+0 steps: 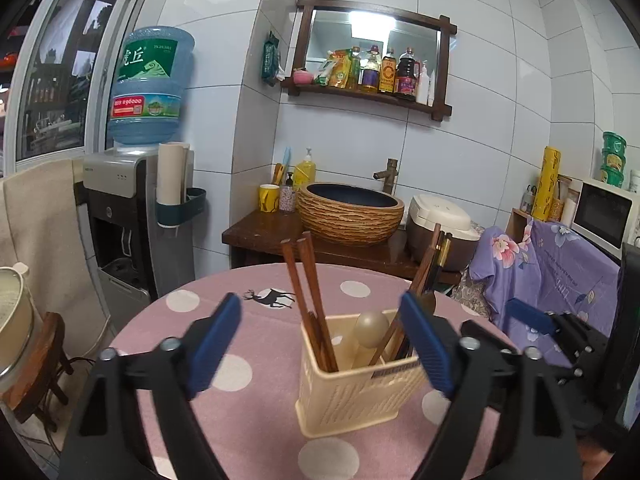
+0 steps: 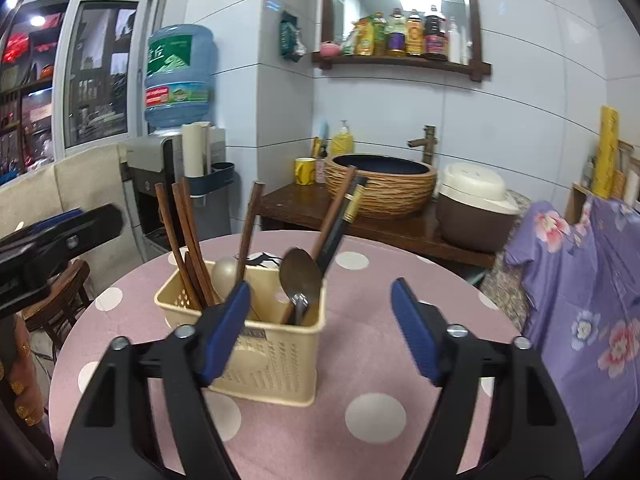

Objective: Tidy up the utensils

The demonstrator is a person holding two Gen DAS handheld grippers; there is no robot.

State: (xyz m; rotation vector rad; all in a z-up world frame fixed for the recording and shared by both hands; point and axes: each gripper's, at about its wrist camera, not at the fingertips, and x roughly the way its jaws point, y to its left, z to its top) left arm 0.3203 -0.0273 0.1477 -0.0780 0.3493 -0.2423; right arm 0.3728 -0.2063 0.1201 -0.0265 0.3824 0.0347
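A cream plastic utensil holder (image 1: 356,396) stands on the round pink polka-dot table (image 1: 240,320). Brown chopsticks (image 1: 310,300) stand in its left compartment, with a beige spoon (image 1: 372,330) and darker utensils to the right. My left gripper (image 1: 320,344) is open and empty, with the holder between and beyond its fingers. In the right wrist view the holder (image 2: 256,356) sits left of centre, with chopsticks (image 2: 186,248), a dark spoon (image 2: 300,276) and a black-handled utensil (image 2: 340,228). My right gripper (image 2: 320,332) is open and empty, to the holder's right. It also shows in the left wrist view (image 1: 532,320).
A wooden counter (image 1: 264,232) with a woven basin (image 1: 352,212) and rice cooker (image 1: 440,224) stands behind the table. A water dispenser (image 1: 132,216) is at back left, a wooden stool (image 1: 44,360) at left. Purple floral cloth (image 1: 560,276) covers furniture at right.
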